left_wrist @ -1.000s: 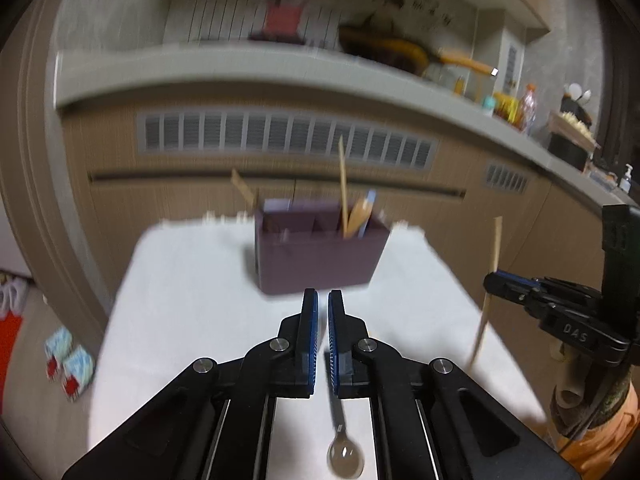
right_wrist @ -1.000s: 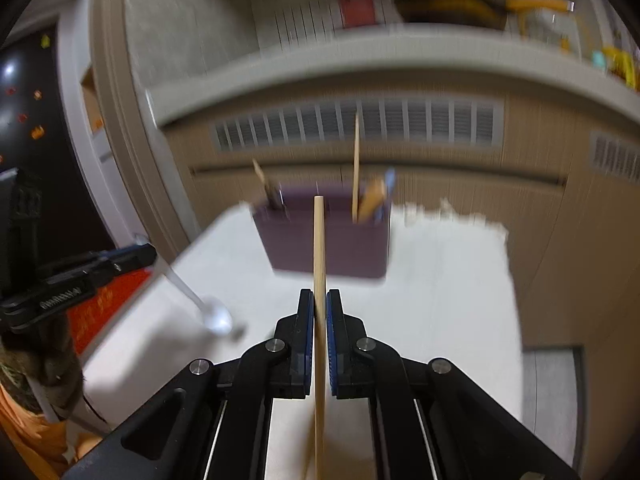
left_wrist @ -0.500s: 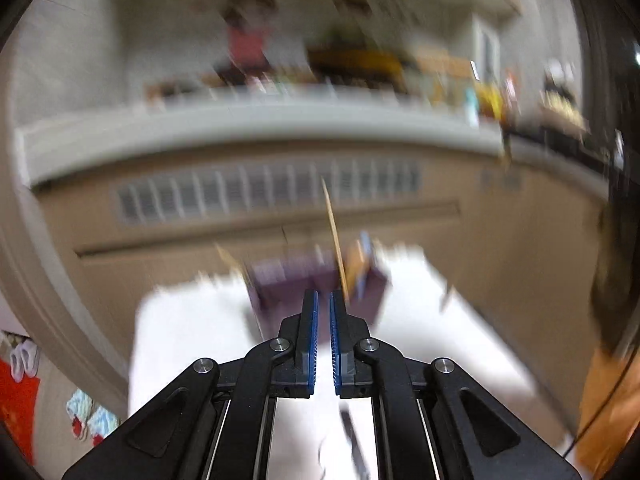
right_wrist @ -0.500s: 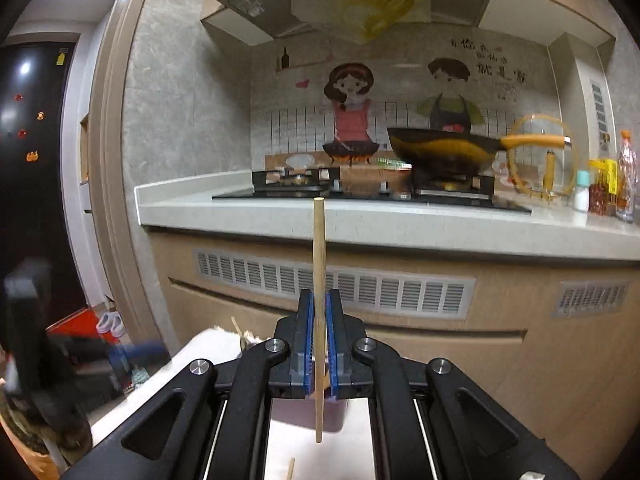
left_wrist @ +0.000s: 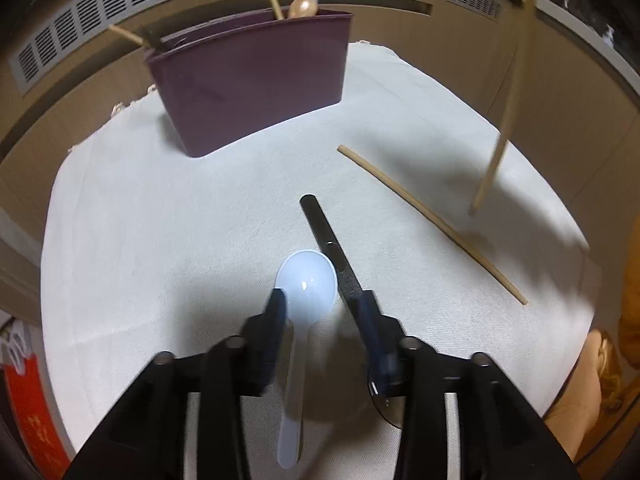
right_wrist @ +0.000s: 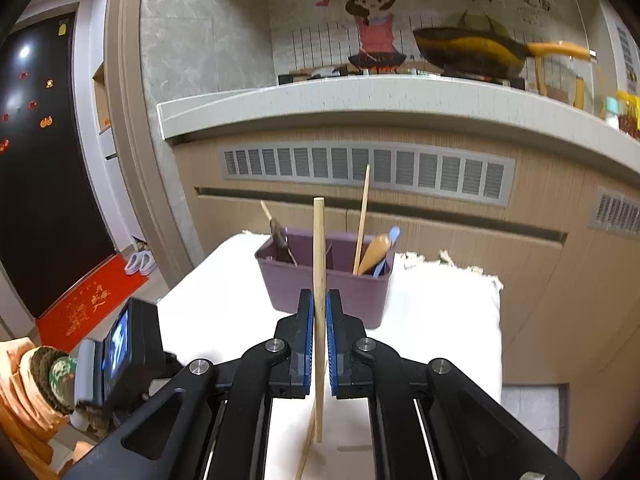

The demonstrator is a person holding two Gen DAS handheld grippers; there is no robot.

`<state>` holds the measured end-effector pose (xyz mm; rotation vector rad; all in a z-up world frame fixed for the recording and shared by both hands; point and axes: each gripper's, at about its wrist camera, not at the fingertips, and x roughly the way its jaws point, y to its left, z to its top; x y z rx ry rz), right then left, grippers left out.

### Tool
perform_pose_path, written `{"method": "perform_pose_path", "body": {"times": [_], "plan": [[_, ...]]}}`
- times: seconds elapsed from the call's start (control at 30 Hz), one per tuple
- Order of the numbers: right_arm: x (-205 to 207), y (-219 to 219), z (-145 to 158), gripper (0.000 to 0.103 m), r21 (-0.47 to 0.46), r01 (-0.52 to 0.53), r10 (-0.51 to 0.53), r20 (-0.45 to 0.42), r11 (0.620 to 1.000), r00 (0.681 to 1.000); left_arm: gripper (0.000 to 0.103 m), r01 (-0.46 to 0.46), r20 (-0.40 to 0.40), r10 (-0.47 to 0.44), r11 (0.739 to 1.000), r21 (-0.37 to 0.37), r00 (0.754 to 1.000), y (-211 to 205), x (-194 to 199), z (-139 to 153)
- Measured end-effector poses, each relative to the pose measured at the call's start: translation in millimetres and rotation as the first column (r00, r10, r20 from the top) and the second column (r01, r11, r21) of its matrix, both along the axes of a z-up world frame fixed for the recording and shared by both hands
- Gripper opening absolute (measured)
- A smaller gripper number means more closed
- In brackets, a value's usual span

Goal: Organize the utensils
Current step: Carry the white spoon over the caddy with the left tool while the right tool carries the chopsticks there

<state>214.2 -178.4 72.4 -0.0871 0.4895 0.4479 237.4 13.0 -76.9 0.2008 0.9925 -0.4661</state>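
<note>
Caddy (right_wrist: pixel 324 292) — chopstick (right_wrist: pixel 362 220), spoons (right_wrist: pixel 374 254) inside

The left gripper (left_wrist: pixel 322 306) tilts steeply downward, its two black fingers (left_wrist: pixel 276 312) spread wide apart and blurred, holding nothing. The right gripper (right_wrist: pixel 319 320) is held level and pointed forward toward 12 o'clock, its blue-padded fingers (right_wrist: pixel 306 320) pressed together on an upright wooden chopstick (right_wrist: pixel 319 264). In the right wrist view, the left gripper's body appears at 8 o'clock.
</note>
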Motion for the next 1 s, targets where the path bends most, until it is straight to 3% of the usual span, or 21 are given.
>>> {"method": "perform_pose_path", "body": {"times": [0.23, 0.27, 0.33, 0.4, 0.47, 0.6, 0.67, 0.73, 0.8, 0.83, 0.9, 1.0], "plan": [[1.9, -2.4, -5.2, 0.007, 0.007, 0.002, -0.002, -0.02, 1.0, 1.0, 0.05, -0.04, -0.02, 0.04, 0.999, -0.003, 0.999, -2.6, 13.1, -9.1], [1.9, -2.5, -5.2, 0.007, 0.006, 0.002, -0.002, -0.019, 1.0, 1.0, 0.048, -0.05, -0.025, 0.05, 0.999, -0.019, 0.998, -0.8, 15.0, -9.8], [1.8, -2.8, -4.6, 0.007, 0.003, 0.003, -0.003, -0.018, 1.0, 1.0, 0.035, -0.077, -0.031, 0.076, 0.996, -0.049, 0.997, 3.2, 17.4, -11.4], [1.7, -4.3, -4.0, 0.007, 0.003, 0.007, -0.007, -0.018, 1.0, 1.0, 0.034, -0.105, -0.013, 0.105, 0.994, -0.043, 0.994, 4.4, 15.8, -9.7], [1.0, -5.6, -2.7, 0.007, 0.004, 0.011, -0.011, -0.013, 1.0, 1.0, 0.034, -0.136, 0.037, 0.138, 0.989, -0.051, 0.99, 7.0, 10.7, 1.5], [-2.7, -5.2, 11.9, 0.007, 0.001, 0.026, -0.026, 0.041, 1.0, 0.999, 0.034, -0.188, 0.194, 0.228, 0.96, -0.206, 0.954, 24.8, 0.0, 72.2], [-3.4, -2.8, 33.1, 0.007, 0.001, 0.039, -0.039, 0.108, 0.999, 0.993, 0.034, -0.188, 0.321, 0.282, 0.938, -0.293, 0.904, 33.2, -4.6, 127.1], [-2.2, 0.8, 54.8, 0.007, 0.009, 0.047, -0.047, 0.164, 0.999, 0.985, 0.034, -0.175, 0.443, 0.342, 0.91, -0.376, 0.829, 38.9, -5.3, 181.4], [2.6, 7.8, 90.0, 0.007, 0.008, 0.062, -0.062, 0.25, 0.998, 0.966, 0.034, -0.155, 0.53, 0.39, 0.888, -0.433, 0.753, 44.6, -2.9, 217.0], [4.4, 9.4, 99.6, 0.007, 0.009, 0.07, -0.07, 0.274, 0.998, 0.959, 0.034, -0.126, 0.583, 0.415, 0.873, -0.471, 0.699, 45.7, -2.1, 238.0], [12.9, 14.8, 128.3, 0.007, 0.012, 0.089, -0.088, 0.331, 0.996, 0.939, 0.035, -0.07, 0.63, 0.449, 0.844, -0.531, 0.634, 48.2, 2.0, 261.6], [27.2, 19.6, 155.1, 0.007, 0.022, 0.115, -0.115, 0.385, 0.993, 0.916, 0.035, -0.016, 0.672, 0.49, 0.814, -0.58, 0.556, 48.4, 21.7, 275.3]]}}
